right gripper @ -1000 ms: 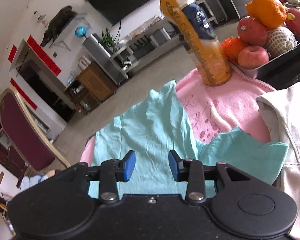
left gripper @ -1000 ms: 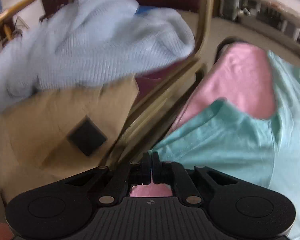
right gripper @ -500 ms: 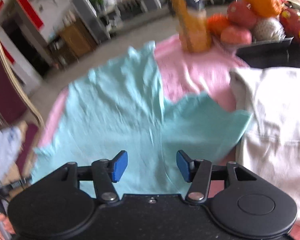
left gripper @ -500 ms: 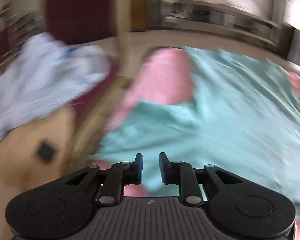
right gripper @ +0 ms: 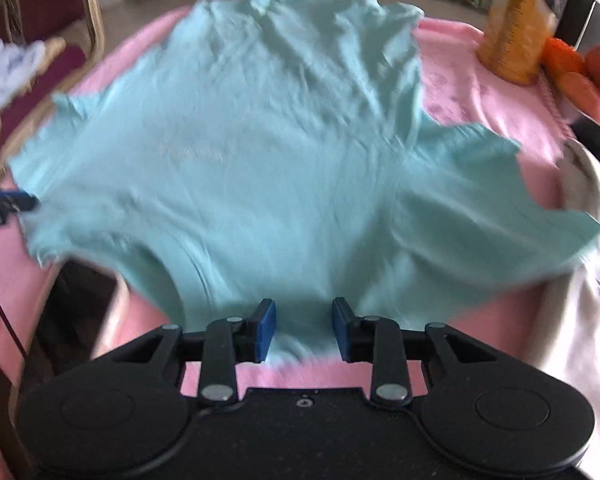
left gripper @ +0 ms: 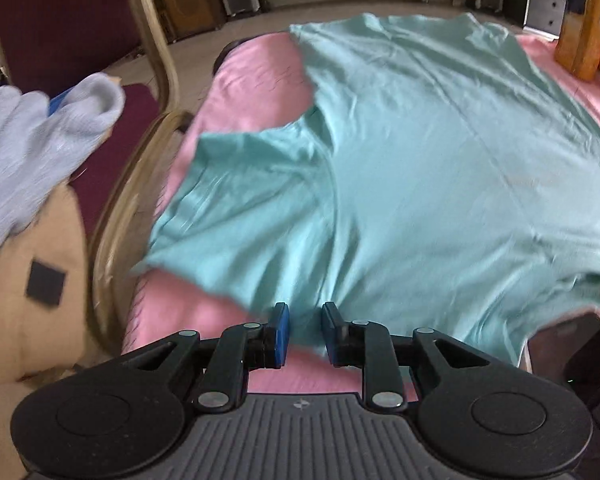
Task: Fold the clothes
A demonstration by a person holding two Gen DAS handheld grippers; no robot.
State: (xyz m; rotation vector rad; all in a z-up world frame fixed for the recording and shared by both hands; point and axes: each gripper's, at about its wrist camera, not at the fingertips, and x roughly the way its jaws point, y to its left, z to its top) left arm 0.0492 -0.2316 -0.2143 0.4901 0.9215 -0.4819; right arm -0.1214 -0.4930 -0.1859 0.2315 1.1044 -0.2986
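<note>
On pink cloth (right gripper: 480, 92): teal t-shirt (right gripper: 260, 140) spread flat, sleeves out. Left gripper (left gripper: 304, 330) at near edge by sleeve, jaws opening, shirt edge between pads, no clamp. Right gripper (right gripper: 303, 328) at near hem, jaws closing, fabric between, not yet pinched.

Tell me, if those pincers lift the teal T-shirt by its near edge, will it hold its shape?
Probably not. The teal T-shirt lies thin and wrinkled on the pink cloth, so it would likely droop and drag. It looks light, and its spread sleeves would probably flop inward.
</note>
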